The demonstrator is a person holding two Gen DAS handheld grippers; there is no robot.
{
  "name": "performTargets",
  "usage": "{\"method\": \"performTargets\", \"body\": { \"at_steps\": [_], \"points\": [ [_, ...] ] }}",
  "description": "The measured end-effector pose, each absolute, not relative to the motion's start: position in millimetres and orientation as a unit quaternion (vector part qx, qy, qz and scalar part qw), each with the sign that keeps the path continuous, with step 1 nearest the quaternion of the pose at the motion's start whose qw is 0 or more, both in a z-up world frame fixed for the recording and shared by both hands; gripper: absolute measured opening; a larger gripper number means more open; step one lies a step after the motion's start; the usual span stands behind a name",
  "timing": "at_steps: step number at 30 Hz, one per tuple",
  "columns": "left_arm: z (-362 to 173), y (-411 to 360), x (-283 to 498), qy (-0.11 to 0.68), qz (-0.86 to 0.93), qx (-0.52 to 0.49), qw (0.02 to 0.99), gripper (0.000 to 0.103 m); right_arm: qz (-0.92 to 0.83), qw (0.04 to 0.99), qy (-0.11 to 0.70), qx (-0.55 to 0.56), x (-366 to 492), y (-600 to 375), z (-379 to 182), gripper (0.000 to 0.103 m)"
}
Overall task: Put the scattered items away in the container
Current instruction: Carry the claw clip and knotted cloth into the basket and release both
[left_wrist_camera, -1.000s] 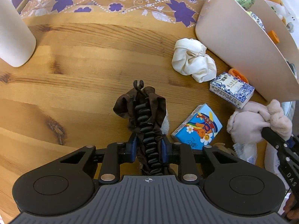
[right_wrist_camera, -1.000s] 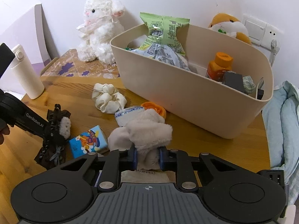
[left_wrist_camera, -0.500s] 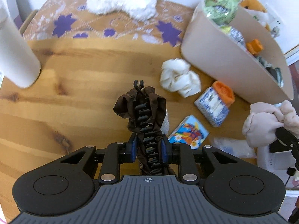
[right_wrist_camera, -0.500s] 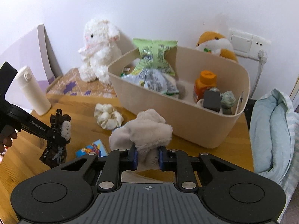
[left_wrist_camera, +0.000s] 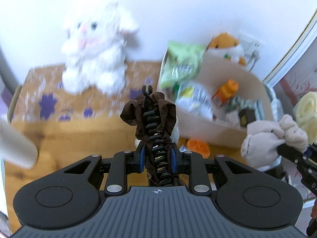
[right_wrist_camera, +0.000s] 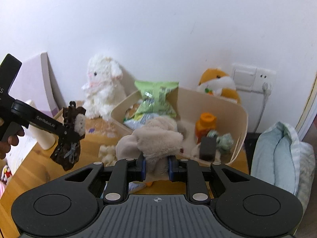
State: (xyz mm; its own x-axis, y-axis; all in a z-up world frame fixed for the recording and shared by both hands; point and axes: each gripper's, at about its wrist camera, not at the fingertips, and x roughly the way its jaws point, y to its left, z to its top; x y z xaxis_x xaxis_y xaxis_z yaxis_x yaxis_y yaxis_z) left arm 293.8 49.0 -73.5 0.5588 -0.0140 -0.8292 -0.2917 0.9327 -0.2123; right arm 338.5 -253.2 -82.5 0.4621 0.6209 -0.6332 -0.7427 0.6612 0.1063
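My left gripper (left_wrist_camera: 156,156) is shut on a brown hair clip with a fabric bow (left_wrist_camera: 152,123), held in the air above the wooden table; it shows in the right wrist view too (right_wrist_camera: 70,136). My right gripper (right_wrist_camera: 156,167) is shut on a beige plush cloth bundle (right_wrist_camera: 156,138), raised just in front of the beige container (right_wrist_camera: 240,119); the bundle shows in the left wrist view (left_wrist_camera: 273,138). The container (left_wrist_camera: 227,71) holds a green snack bag (right_wrist_camera: 156,99), an orange-capped bottle (right_wrist_camera: 206,125) and other items.
A white scrunchie (right_wrist_camera: 108,151) and an orange-lidded item (left_wrist_camera: 198,146) lie on the table by the container. A white plush lamb (right_wrist_camera: 103,87) sits at the back on a patterned mat (left_wrist_camera: 49,103). A white bottle (right_wrist_camera: 42,136) stands left. An orange plush (right_wrist_camera: 218,83) is behind the container.
Both grippers have risen from the table with their items and tilted up toward the wall. The right gripper has moved closer to the container.
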Motion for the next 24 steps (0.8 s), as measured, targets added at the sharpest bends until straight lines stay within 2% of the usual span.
{"method": "performTargets", "body": {
  "at_steps": [13, 24],
  "points": [
    [-18.0, 40.6, 372.0, 0.421, 0.07, -0.117, 0.897, 0.025, 0.357, 0.884, 0.292, -0.081, 384.0, -263.2, -52.6, 0.019],
    [-47.3, 4.5, 435.5, 0.446, 0.068, -0.097, 0.887, 0.025, 0.312, 0.896, 0.311, -0.053, 429.7, -245.5, -60.4, 0.019]
  ]
}}
